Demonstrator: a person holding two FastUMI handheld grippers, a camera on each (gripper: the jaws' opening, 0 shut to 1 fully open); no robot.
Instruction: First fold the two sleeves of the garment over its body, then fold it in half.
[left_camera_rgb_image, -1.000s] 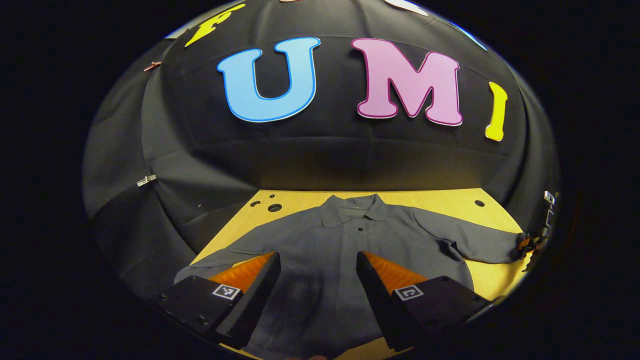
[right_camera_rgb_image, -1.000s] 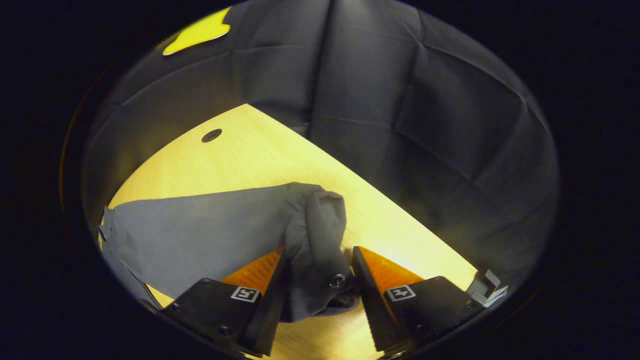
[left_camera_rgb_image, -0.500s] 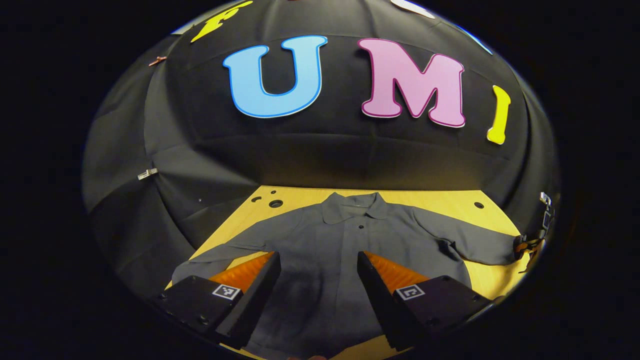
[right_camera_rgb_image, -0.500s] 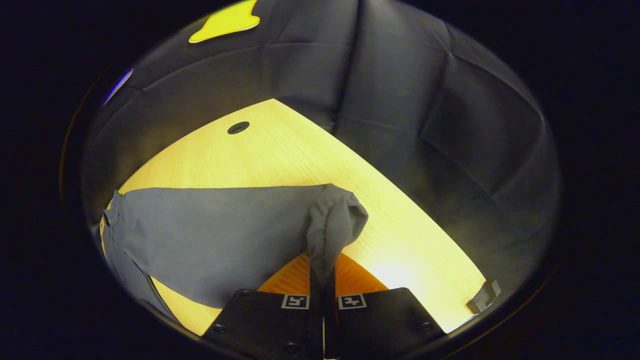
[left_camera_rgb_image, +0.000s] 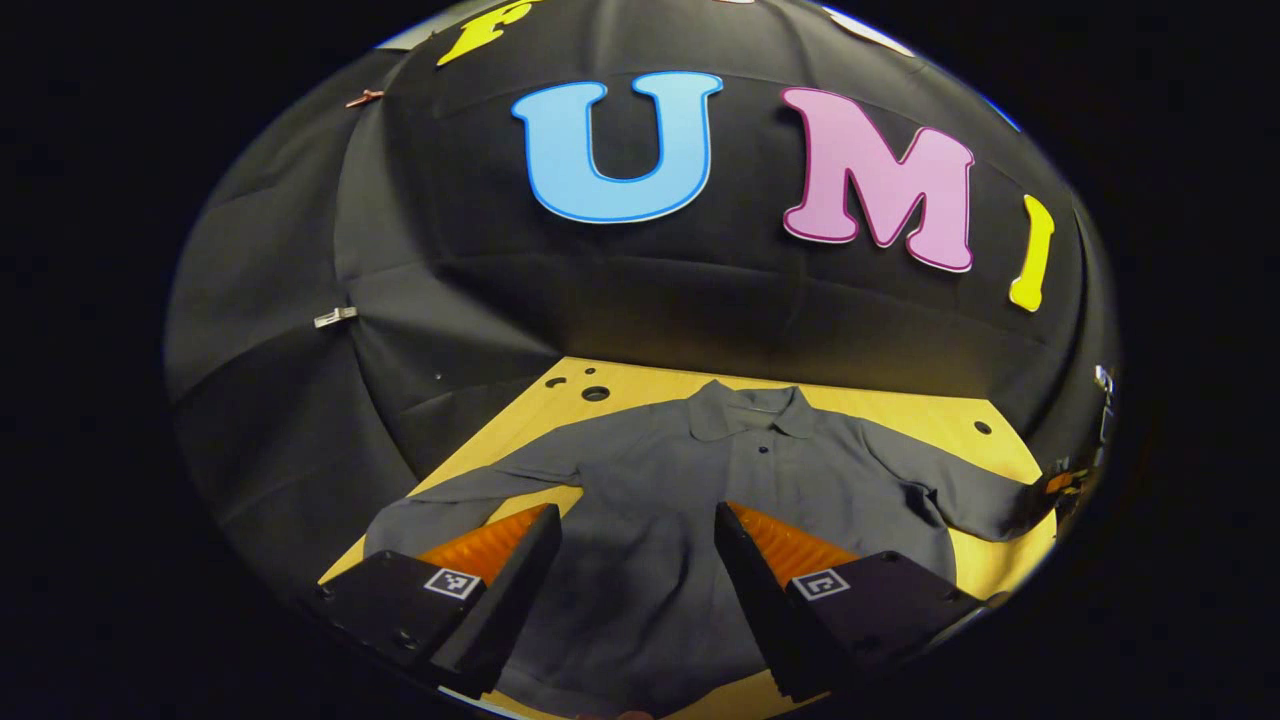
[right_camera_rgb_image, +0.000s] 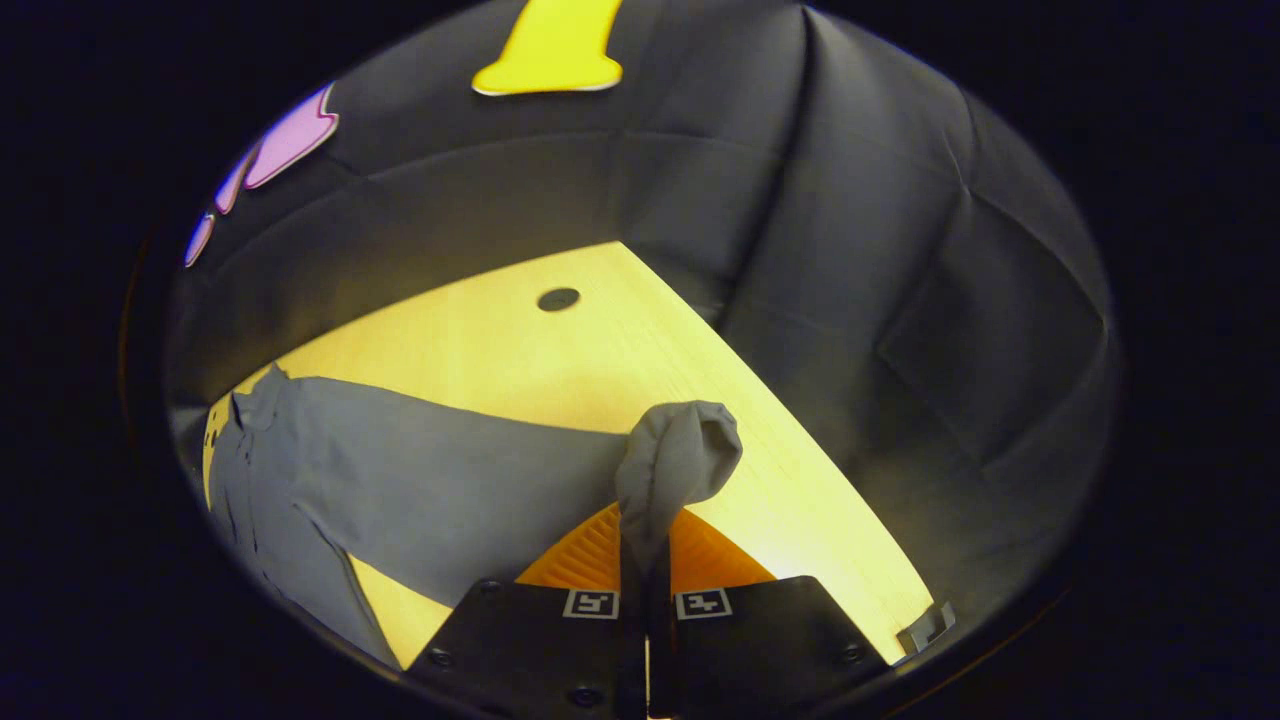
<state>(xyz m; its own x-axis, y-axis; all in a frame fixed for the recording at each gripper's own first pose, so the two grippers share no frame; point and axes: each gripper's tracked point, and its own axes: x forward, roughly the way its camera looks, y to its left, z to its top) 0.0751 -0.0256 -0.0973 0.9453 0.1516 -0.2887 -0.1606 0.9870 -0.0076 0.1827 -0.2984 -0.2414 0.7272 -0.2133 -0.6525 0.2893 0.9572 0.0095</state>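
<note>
The right tool (right_camera_rgb_image: 645, 560) pinches the shirt's (left_camera_rgb_image: 690, 500) right cuff (right_camera_rgb_image: 675, 465) above the bench (right_camera_rgb_image: 480, 350), while the left tool (left_camera_rgb_image: 635, 530) hovers spread over the body.

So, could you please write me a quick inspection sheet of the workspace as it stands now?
Surface: wooden table, with small round holes.
Job's things: grey shirt spread flat, collar at the far side; neither sleeve folded over the body.
Clutter: nothing seen.
Grippers: left hand-held gripper open above the shirt's body; right hand-held gripper shut on the sleeve cuff.
Cables: nothing seen.
Surroundings: black cloth wall.
</note>
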